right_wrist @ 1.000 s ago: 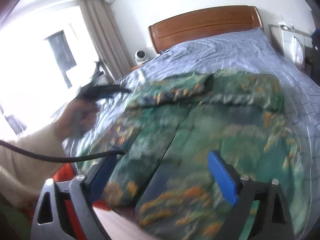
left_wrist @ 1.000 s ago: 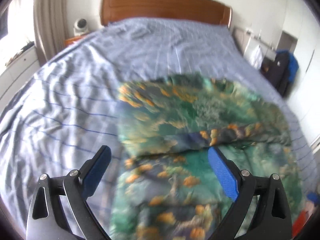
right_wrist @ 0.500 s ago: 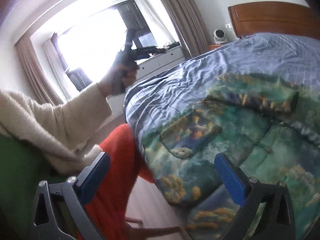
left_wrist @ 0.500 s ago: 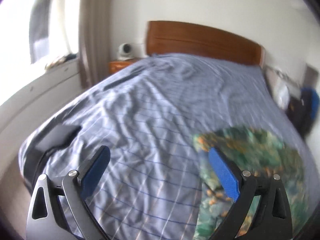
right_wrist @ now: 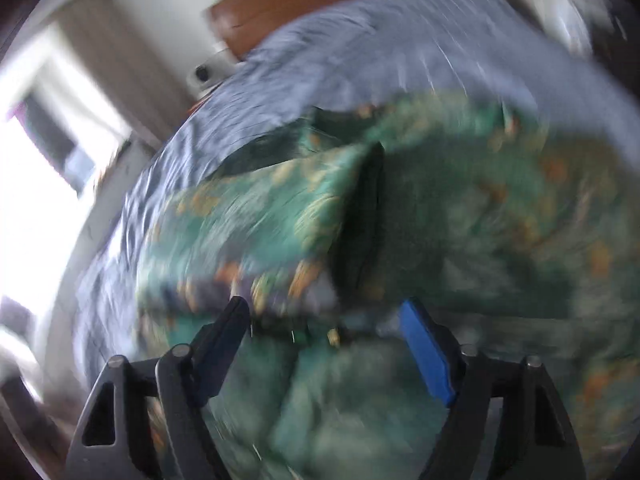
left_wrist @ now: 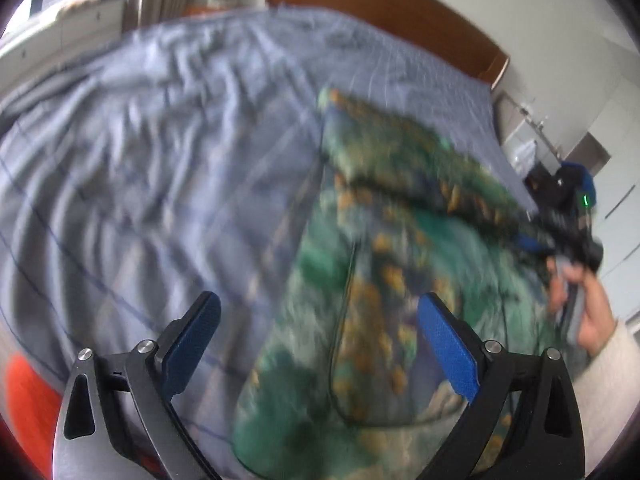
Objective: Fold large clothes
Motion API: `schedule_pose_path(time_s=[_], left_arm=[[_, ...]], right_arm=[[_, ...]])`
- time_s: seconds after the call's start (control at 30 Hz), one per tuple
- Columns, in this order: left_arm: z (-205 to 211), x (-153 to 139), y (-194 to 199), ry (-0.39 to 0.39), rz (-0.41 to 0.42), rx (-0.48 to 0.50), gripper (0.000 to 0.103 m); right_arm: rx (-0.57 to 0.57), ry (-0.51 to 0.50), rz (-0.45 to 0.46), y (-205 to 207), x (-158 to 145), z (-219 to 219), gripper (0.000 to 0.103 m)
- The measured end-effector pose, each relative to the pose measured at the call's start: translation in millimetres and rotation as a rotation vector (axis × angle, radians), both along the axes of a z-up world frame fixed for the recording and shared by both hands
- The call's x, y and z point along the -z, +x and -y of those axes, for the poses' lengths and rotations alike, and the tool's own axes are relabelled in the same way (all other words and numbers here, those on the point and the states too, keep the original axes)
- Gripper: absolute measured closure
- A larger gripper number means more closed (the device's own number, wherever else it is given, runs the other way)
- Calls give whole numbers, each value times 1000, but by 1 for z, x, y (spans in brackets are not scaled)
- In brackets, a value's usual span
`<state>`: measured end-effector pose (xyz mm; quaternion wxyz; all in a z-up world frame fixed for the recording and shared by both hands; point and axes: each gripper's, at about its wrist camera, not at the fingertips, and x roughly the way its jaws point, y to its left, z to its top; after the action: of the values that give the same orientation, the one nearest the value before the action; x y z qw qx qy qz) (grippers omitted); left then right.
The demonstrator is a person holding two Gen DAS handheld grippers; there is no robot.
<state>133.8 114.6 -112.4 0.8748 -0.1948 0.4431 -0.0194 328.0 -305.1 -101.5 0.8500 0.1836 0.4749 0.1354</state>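
Plainly, the green patterned garment [left_wrist: 384, 264] lay spread on the right side of the bed [left_wrist: 132, 168], reaching its near edge, one part already folded across its far end. It looked soft, light and floppy; a hem or corner seemed the best hold. The left gripper [left_wrist: 316, 336] hung above it, jaws apart and empty. The right gripper [right_wrist: 326, 336] was also parted, but blur hid whether cloth touched it.
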Motion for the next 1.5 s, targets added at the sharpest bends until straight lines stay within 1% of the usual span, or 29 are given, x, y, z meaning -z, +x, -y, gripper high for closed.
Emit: schedule_pose_path(time_s=[0.03,0.07,0.1,0.17,0.2,0.23,0.27,0.3,0.33,0.37,0.4,0.43,0.5,0.57,0.63,0.67,0.73,0.8,0.83,0.87,0.9,0.93,1.0,1.1,1.2,1.27,1.33,1.4,1.5], left_arm=[[2,3,-1,9,-15,5,4],[4,4,-3,24,-21,8,4],[6,4,-4,44,-10,12,4],[9,-1,-8,68,20,15,4],[12,-3,-8,75,35,19,4],[14,-3,-7,79,40,23,4],[17,0,-4,87,39,28,4],[21,2,-2,99,35,32,4],[23,5,1,107,37,35,4],[25,7,0,117,39,36,4],[28,8,-1,135,38,38,4],[29,9,-3,153,42,43,4],[33,8,-8,201,58,48,4],[37,5,-10,242,73,56,4],[44,1,-9,276,88,67,4],[48,-1,-9,287,95,75,4],[56,-5,-9,302,116,97,4],[66,-6,-9,316,129,117,4],[70,-6,-8,323,132,130,4],[74,-6,-7,329,133,140,4],[79,-6,-5,339,133,155,4],[84,-5,-3,351,129,166,4],[92,-5,2,364,121,180,4],[100,-3,7,373,136,194,4],[106,10,12,385,126,197,4],[108,23,14,390,107,207,4],[110,41,17,418,69,223,4],[110,48,13,422,94,226,2],[110,49,13,419,95,226,1]], right_arm=[[48,41,-30,9,8,1,54],[69,59,-41,14,10,1,85],[82,55,-33,17,7,0,85],[87,15,76,12,-15,-5,85],[76,-19,126,10,-24,-10,85],[69,-82,161,9,-29,-15,85],[63,-139,156,12,-27,-21,84],[48,-204,122,16,-17,-27,82],[36,-237,85,21,-5,-29,80],[24,-249,45,23,5,-28,73],[19,-247,18,25,15,-27,68],[36,-227,35,21,17,-23,65],[68,-172,84,7,11,-13,49],[88,-122,116,-14,1,-4,48],[70,-119,150,-38,-10,1,45],[55,-130,159,-51,-13,1,42],[28,-155,171,-85,-15,3,38],[35,-186,180,-127,-14,5,34],[43,-202,189,-141,-15,7,33],[51,-226,202,-158,-15,7,33],[68,-273,221,-179,-15,6,32],[79,-299,234,-190,-14,6,31],[99,-337,264,-214,-12,4,25],[110,-387,310,-243,-11,2,21],[77,-433,334,-254,-5,-4,20],[71,-435,318,-255,7,-3,20],[76,-418,278,-253,23,-1,20],[77,-409,235,-250,37,0,19],[75,-415,246,-250,40,-1,15]])
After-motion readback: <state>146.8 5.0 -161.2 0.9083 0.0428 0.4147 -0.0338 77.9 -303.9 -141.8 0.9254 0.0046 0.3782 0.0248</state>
